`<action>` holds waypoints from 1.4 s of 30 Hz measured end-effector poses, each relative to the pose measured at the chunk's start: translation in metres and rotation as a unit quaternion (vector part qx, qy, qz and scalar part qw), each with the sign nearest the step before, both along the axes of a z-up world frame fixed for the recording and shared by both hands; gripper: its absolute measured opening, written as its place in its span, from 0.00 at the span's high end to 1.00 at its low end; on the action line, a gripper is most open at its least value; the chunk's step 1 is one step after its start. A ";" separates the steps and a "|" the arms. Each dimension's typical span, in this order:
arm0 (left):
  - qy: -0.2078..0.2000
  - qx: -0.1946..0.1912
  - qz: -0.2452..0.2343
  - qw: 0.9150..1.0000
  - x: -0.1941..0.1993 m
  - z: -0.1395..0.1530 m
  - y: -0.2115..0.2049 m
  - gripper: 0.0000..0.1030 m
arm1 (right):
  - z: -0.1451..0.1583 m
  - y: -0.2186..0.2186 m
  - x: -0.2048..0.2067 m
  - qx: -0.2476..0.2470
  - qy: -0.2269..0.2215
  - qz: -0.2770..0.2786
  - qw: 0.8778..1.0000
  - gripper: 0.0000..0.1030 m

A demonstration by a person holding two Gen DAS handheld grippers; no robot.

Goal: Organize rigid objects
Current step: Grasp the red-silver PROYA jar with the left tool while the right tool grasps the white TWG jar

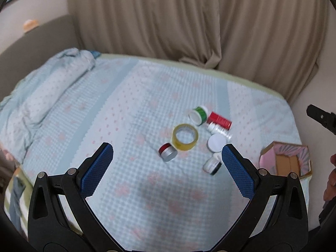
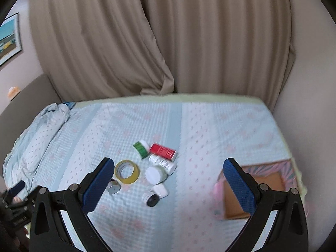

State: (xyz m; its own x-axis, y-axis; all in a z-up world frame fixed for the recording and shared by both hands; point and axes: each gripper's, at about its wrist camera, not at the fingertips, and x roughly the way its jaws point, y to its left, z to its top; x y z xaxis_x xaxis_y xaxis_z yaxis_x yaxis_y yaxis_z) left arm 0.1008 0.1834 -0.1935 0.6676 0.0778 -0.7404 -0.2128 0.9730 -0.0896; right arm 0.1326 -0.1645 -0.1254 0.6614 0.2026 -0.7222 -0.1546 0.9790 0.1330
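Observation:
Several small rigid objects lie clustered on the bed: a yellow tape roll (image 1: 185, 137) (image 2: 127, 171), a small red and silver tin (image 1: 167, 151) (image 2: 113, 187), a green-labelled jar (image 1: 198, 115) (image 2: 141, 148), a red box (image 1: 219, 120) (image 2: 162, 151), a white bottle (image 1: 219, 130) (image 2: 162, 163), a white-lidded jar (image 1: 217, 142) (image 2: 155, 174) and a small black-capped bottle (image 1: 212, 165) (image 2: 154, 195). My left gripper (image 1: 167, 148) is open and empty above the bed, near the cluster. My right gripper (image 2: 169, 162) is open and empty. An open pink box (image 1: 287, 160) (image 2: 258, 191) sits at the right.
The bed has a light blue patterned cover (image 1: 134, 109) with a bunched quilt (image 1: 52, 88) at the left. Beige curtains (image 2: 159, 33) hang behind. The right gripper's tip (image 1: 321, 116) shows in the left wrist view, the left one (image 2: 19, 189) in the right wrist view.

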 end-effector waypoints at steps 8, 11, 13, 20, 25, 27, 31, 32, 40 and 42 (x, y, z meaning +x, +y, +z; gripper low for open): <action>0.053 -0.005 -0.061 0.997 0.067 -0.093 0.021 0.01 | -0.082 0.055 0.053 0.010 0.072 -0.052 0.996 0.00; 0.070 -0.010 -0.069 0.995 0.087 -0.130 0.021 0.01 | -0.116 0.071 0.072 0.013 0.099 -0.068 0.993 0.00; 0.077 -0.011 -0.078 0.994 0.099 -0.158 0.017 0.01 | -0.139 0.081 0.083 0.015 0.117 -0.078 0.990 0.00; 0.097 0.027 -0.132 0.986 0.132 -0.230 0.002 0.05 | -0.223 0.101 0.120 0.006 0.163 -0.103 0.981 0.00; 0.115 0.046 -0.168 0.978 0.150 -0.267 -0.002 0.10 | -0.275 0.110 0.142 -0.017 0.201 -0.130 0.971 0.00; 0.121 0.053 -0.181 0.975 0.155 -0.277 -0.003 0.14 | -0.290 0.111 0.149 -0.017 0.215 -0.139 0.967 0.00; 0.128 0.062 -0.202 0.969 0.162 -0.288 -0.005 0.18 | -0.310 0.113 0.162 -0.026 0.233 -0.162 0.959 0.00; 0.130 0.062 -0.206 0.968 0.163 -0.290 -0.006 0.23 | -0.313 0.114 0.164 -0.031 0.239 -0.166 0.956 0.00; 0.145 0.064 -0.232 0.960 0.169 -0.300 -0.010 0.46 | -0.337 0.114 0.178 -0.032 0.257 -0.192 0.947 0.23; 0.148 0.071 -0.238 0.957 0.170 -0.300 -0.012 0.46 | -0.340 0.111 0.179 -0.020 0.265 -0.200 0.943 0.31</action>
